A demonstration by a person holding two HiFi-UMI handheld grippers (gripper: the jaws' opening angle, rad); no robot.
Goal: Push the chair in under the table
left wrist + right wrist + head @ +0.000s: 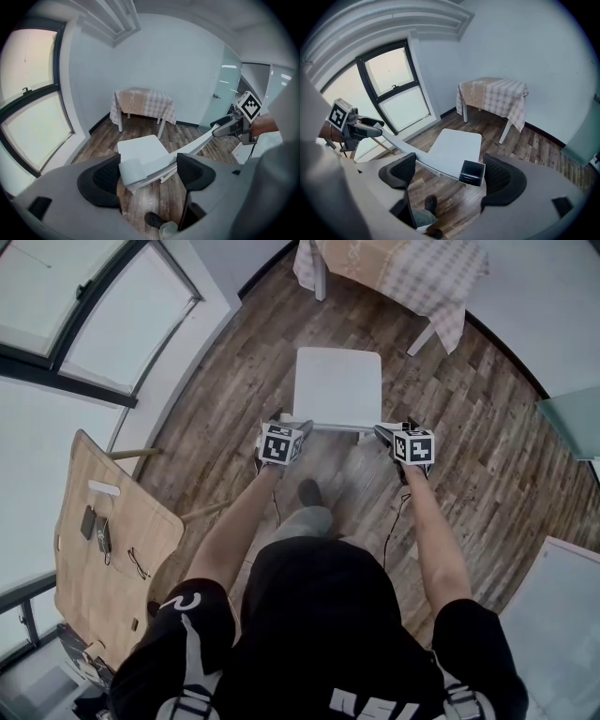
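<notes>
White chair (337,381) on a brown plank floor (234,381), its seat turned toward a small table (412,277) draped in a checked cloth, which stands against the far wall. Chair and table are well apart, with bare floor between them, so the push looks not yet carried through. A person stands right behind the chair, seen from above, arms stretched forward and down, one shoe (309,491) just behind the chair's back. Each hand carries a two-jaw tool. The left gripper (298,427) sits at the left end of the chair's top rail (342,426) and the right gripper (386,434) at the right end. This matched placement probably lets both arms press evenly, so the chair would slide straight rather than swing to one side. In the left gripper view the jaws stand wide, and the pale squared end of the rail lies between the pads (107,180), close beside the left one, while the rail runs off to the right past the other pad; no clamping shows. In the right gripper view the jaws are also spread wide. The rail's dark hollow end sits in the gap nearer the right-hand pad, with a clear space on each side. Neither tool grips anything. Both simply bracket the rail ends.
</notes>
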